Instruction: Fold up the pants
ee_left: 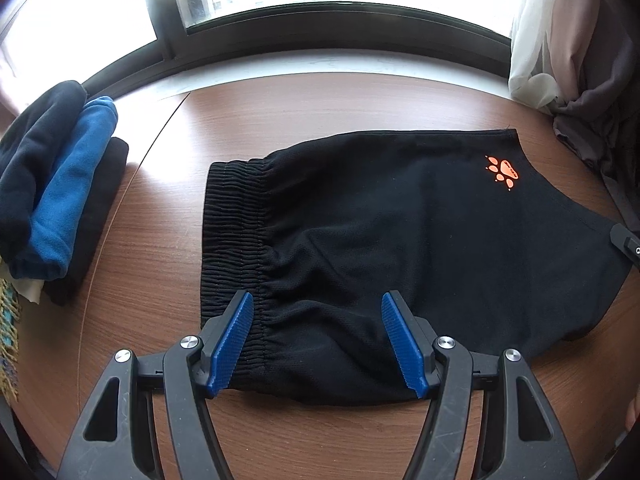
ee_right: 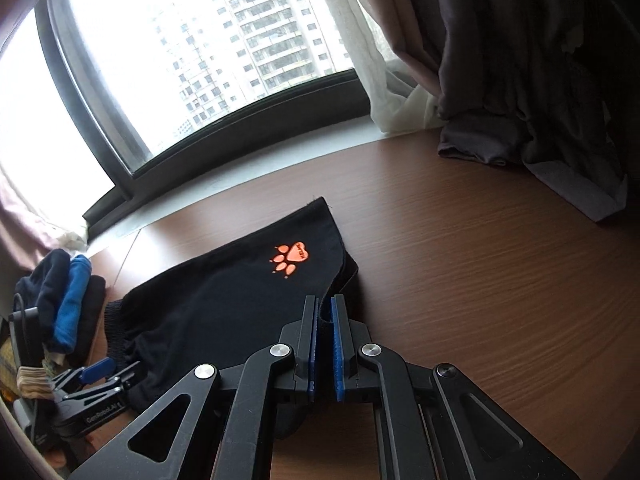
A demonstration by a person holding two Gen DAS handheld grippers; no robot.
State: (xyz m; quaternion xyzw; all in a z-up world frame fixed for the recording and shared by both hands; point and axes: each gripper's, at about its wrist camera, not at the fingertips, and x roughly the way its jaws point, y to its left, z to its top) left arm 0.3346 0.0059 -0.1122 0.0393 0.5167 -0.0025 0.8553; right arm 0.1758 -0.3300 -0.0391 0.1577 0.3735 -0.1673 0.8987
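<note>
Over on the far left, a stack of folded clothes (ee_left: 60, 196) is sitting by the window, dark pieces with a blue one sandwiched between. Moving right, the black pants (ee_left: 400, 248) are lying flat in the middle of the wooden table (ee_left: 320, 104), already doubled over, with the ribbed elastic waistband (ee_left: 232, 240) at the left end and the orange paw print logo (ee_left: 502, 172) toward the far right corner.

The left gripper (ee_left: 316, 344) is hovering at the near edge with its blue pads (ee_left: 232, 348) spread wide, straddling the seam where waistband meets mesh, gripping nothing as far as the view is showing. The waistband looks like the firmest handle here: thick, gathered, unlikely to slip out of ridged pads.

The fabric itself is looking thin, light and floppy, a sporty mesh that will probably sag and slide on the smooth wood when lifted, so a hold on both layers together seems wise.

At the right end, the right gripper (ee_right: 323, 320) is pinching the leg-end edge of the pants, jaws nearly closed with a fold of black cloth between them. Beyond it, curtains (ee_right: 520, 80) are draping onto the table's far right.
</note>
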